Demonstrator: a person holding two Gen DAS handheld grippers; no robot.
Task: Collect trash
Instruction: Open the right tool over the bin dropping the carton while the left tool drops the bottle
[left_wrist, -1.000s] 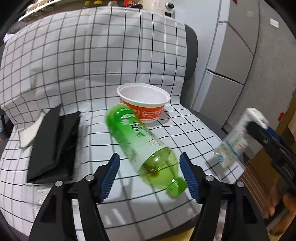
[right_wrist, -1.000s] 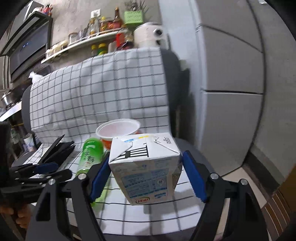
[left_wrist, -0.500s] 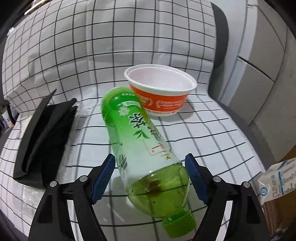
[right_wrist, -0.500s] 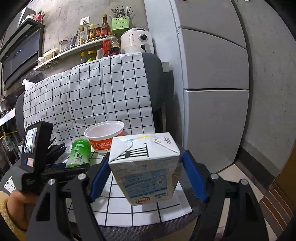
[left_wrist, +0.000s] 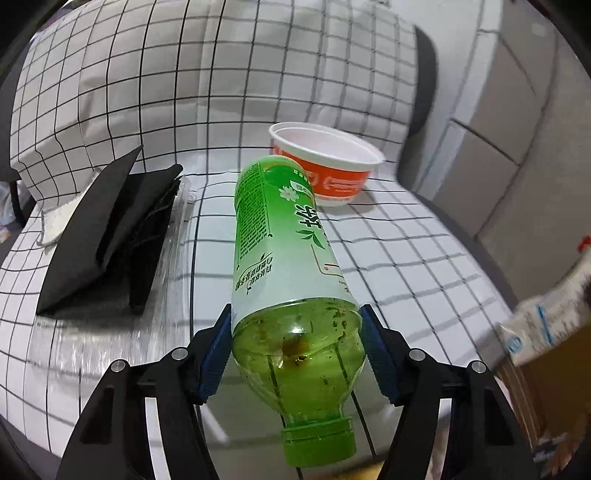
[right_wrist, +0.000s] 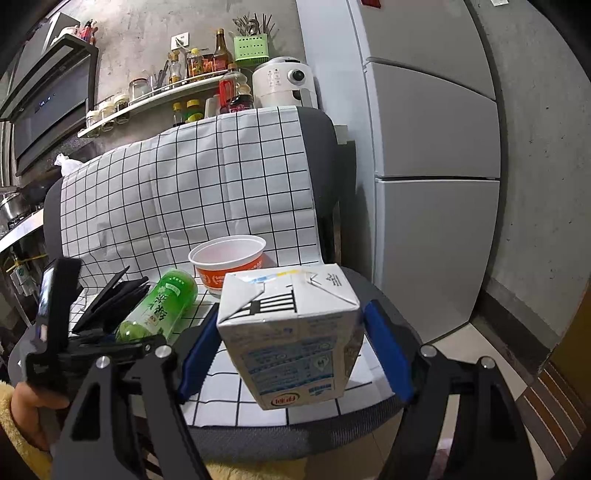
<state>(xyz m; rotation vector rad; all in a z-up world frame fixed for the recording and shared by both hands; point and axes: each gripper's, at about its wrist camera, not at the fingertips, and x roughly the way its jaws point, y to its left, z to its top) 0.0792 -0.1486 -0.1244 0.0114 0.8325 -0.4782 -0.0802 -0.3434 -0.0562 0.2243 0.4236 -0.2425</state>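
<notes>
A green plastic tea bottle lies on the checked seat cover, cap toward me. My left gripper has its blue pads against both sides of the bottle's shoulder. The bottle also shows in the right wrist view with the left gripper at its neck. My right gripper is shut on a white milk carton, held in the air in front of the chair. An orange and white paper bowl stands upright behind the bottle.
A folded black cloth and a white pad lie on the seat's left side. The chair back is draped in the checked cover. A grey fridge stands to the right. A shelf with bottles runs behind.
My left gripper has moved forward over the bottle and closed its pads onto the bottle's shoulder. The right gripper has drawn back a little with the carton still in it.
</notes>
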